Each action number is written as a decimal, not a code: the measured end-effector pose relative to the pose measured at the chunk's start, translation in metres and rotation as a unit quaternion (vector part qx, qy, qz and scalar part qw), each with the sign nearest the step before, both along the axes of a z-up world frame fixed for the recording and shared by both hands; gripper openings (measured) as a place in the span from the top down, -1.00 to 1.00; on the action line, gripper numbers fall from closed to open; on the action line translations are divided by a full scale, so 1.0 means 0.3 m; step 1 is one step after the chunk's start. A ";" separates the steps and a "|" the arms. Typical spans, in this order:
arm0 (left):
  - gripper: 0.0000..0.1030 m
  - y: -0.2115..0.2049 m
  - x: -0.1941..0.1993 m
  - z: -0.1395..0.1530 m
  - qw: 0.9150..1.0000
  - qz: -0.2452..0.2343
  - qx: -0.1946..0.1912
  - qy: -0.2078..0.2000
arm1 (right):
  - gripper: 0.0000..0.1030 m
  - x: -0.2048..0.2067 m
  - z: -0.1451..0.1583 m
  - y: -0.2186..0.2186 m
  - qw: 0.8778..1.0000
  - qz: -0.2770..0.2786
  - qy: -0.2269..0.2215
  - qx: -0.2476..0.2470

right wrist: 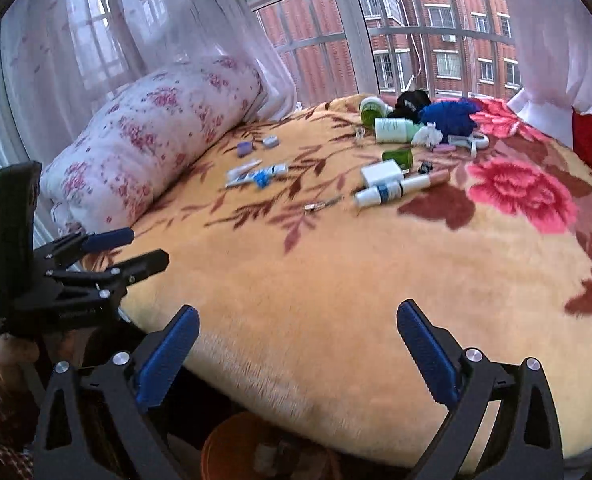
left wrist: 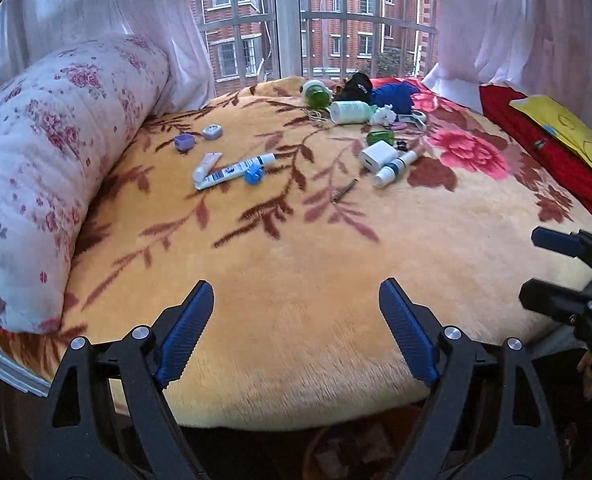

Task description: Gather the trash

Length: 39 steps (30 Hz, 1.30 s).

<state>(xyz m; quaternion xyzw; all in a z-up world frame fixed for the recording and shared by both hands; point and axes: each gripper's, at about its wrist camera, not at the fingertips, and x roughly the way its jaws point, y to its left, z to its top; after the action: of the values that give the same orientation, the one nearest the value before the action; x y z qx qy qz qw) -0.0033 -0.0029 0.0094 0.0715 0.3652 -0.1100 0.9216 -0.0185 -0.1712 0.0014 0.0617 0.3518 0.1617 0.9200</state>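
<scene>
Blanket strewn with blurred tubes, orange bin half hidden below, left gripper and right gripper spread, empty.

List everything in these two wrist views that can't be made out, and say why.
- Orange bin below the bed edge: right wrist view, contents blurred, cut by the right gripper and the blanket.
- Small metal item: left wrist view, too small to identify.
- Tube labels: too small to read.
- Pile behind the white bottle: items overlap.
- Left gripper: open, empty.
</scene>
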 end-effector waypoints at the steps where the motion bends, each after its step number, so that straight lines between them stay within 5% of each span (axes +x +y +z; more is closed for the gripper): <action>1: -0.61 -0.001 0.014 -0.003 1.000 0.002 0.002 0.000 | -0.89 0.014 0.005 0.003 1.000 0.001 -0.004 -0.005; 12: -0.62 0.012 0.098 0.004 0.998 0.029 0.020 -0.047 | -0.89 0.088 -0.022 0.054 1.000 0.012 -0.015 -0.013; 16: -0.79 0.017 0.123 0.031 0.997 0.034 0.023 -0.064 | -0.89 0.097 -0.029 0.070 1.000 0.015 -0.020 -0.011; 39: -0.80 0.000 0.146 0.081 0.995 0.052 0.030 -0.080 | -0.89 0.084 -0.019 0.071 0.999 0.009 -0.036 0.006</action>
<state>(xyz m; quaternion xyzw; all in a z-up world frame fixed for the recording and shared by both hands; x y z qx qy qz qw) 0.0405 -0.0028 0.0337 0.0885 0.2966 -0.0446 0.9498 0.0068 -0.1497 -0.0042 0.0585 0.3182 0.1742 0.9300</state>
